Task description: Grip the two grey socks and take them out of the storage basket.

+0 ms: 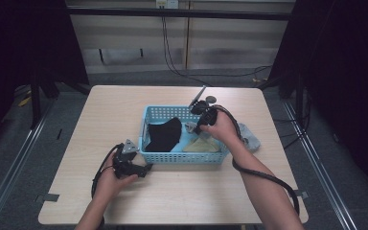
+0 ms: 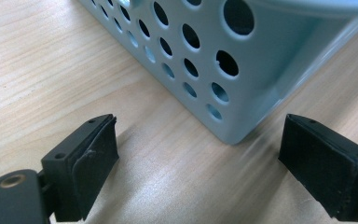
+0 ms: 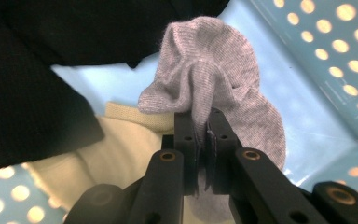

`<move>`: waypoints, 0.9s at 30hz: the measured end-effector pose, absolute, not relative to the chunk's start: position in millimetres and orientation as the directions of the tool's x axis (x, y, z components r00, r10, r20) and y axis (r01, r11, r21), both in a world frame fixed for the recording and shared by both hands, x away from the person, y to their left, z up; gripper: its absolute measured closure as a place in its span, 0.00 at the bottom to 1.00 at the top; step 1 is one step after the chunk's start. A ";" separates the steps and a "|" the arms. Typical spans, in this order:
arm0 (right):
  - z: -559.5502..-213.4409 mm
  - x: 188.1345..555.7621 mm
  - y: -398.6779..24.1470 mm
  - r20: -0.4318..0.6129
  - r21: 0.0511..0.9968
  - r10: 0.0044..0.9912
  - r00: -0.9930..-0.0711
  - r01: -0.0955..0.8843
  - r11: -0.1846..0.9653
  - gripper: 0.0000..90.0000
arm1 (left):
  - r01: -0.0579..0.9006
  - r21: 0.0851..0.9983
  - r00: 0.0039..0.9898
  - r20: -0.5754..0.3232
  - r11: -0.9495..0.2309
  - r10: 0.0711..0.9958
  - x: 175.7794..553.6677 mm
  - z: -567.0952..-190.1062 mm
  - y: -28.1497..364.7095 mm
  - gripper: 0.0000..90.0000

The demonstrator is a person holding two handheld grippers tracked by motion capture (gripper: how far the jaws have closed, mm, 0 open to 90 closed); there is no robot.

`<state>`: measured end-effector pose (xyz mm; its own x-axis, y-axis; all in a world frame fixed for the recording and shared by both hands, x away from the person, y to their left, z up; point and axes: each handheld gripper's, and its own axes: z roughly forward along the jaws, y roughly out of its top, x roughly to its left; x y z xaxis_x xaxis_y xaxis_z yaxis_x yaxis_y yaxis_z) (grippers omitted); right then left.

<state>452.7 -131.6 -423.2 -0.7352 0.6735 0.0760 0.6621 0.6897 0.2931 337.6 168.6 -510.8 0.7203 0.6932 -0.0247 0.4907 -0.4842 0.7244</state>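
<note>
A light blue perforated basket (image 1: 158, 157) stands mid-table and holds a black cloth (image 1: 164, 134) and a cream cloth (image 1: 200, 145). My right gripper (image 1: 194, 126) reaches into the basket from the right and is shut on a grey sock (image 3: 214, 79), which bunches above the jaws over the basket floor (image 3: 307, 116), with the black cloth (image 3: 37, 70) and cream cloth (image 3: 121, 149) beside it. My left gripper (image 1: 146, 168) rests on the table at the basket's near left corner (image 2: 242, 126). Its jaws stand wide open with nothing between them, and one pad (image 2: 93, 158) shows its inner face.
Another grey cloth (image 1: 249, 136) lies on the table just right of the basket, behind the right hand. A small dark round object (image 1: 211, 99) and a thin rod (image 1: 197, 96) sit behind the basket. Cables trail from both grippers across the wooden table (image 1: 124, 105).
</note>
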 end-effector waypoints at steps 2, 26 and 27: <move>-418.6 450.7 -133.0 0.083 0.302 0.668 -0.740 0.657 0.691 0.95 | 0.487 0.724 0.722 -0.019 -0.489 0.692 337.8 -510.6 168.8 0.12; -369.9 437.6 -148.9 0.058 0.330 0.646 -0.761 0.626 0.707 0.95 | 0.487 0.724 0.722 -0.019 -0.489 0.692 337.8 -510.7 168.8 0.12; -367.7 437.2 -150.4 0.059 0.336 0.649 -0.758 0.627 0.702 0.95 | 0.487 0.724 0.722 -0.018 -0.489 0.692 337.8 -510.6 168.8 0.12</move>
<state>437.2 -150.4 -367.7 -0.7583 0.6493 0.0591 0.6275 0.7022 0.3364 337.8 168.8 -510.6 0.7216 0.6920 -0.0182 0.4872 -0.4890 0.7235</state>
